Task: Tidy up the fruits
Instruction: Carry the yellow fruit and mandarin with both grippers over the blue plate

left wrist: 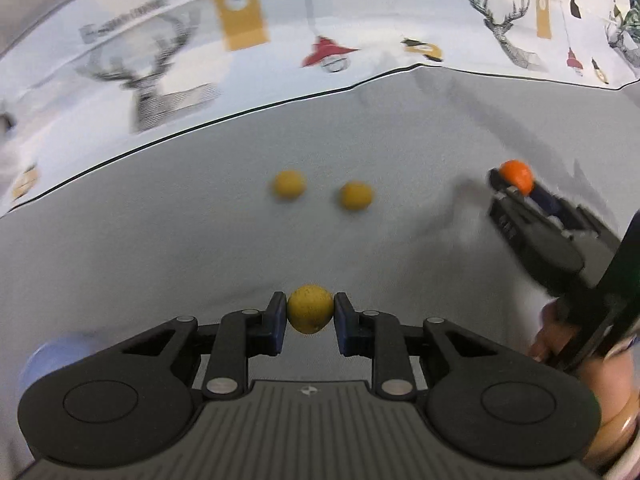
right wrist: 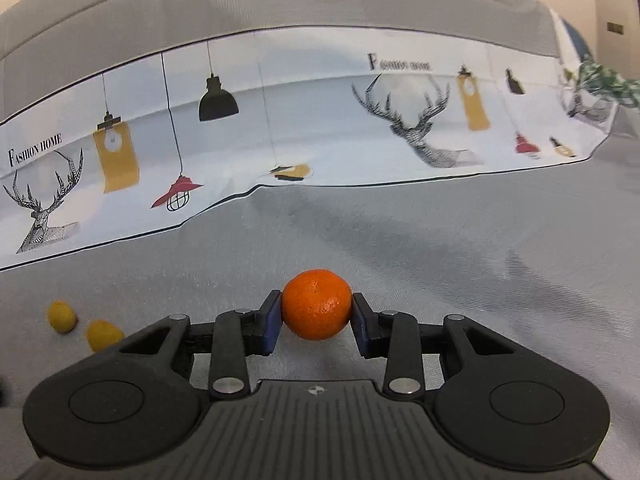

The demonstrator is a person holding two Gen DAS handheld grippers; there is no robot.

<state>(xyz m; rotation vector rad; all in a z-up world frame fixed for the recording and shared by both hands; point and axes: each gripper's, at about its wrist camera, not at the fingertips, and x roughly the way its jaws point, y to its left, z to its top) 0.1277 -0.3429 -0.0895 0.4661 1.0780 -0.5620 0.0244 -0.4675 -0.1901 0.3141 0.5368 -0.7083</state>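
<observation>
My left gripper (left wrist: 310,314) is shut on a small speckled yellow fruit (left wrist: 310,309), held between its blue pads above the grey cloth. Two more yellow fruits (left wrist: 289,185) (left wrist: 355,196) lie side by side on the cloth farther ahead; in the right wrist view they show at the lower left (right wrist: 62,316) (right wrist: 103,334). My right gripper (right wrist: 317,312) is shut on an orange mandarin (right wrist: 317,304). From the left wrist view the right gripper (left wrist: 510,184) appears at the right with the mandarin (left wrist: 517,175) at its tip.
A grey cloth (left wrist: 160,240) covers the table. A white printed cloth (right wrist: 320,120) with deer heads and lamps lies along the far side. A person's hand (left wrist: 560,332) holds the right gripper at the right edge. A blurred pale blue object (left wrist: 52,354) sits at the lower left.
</observation>
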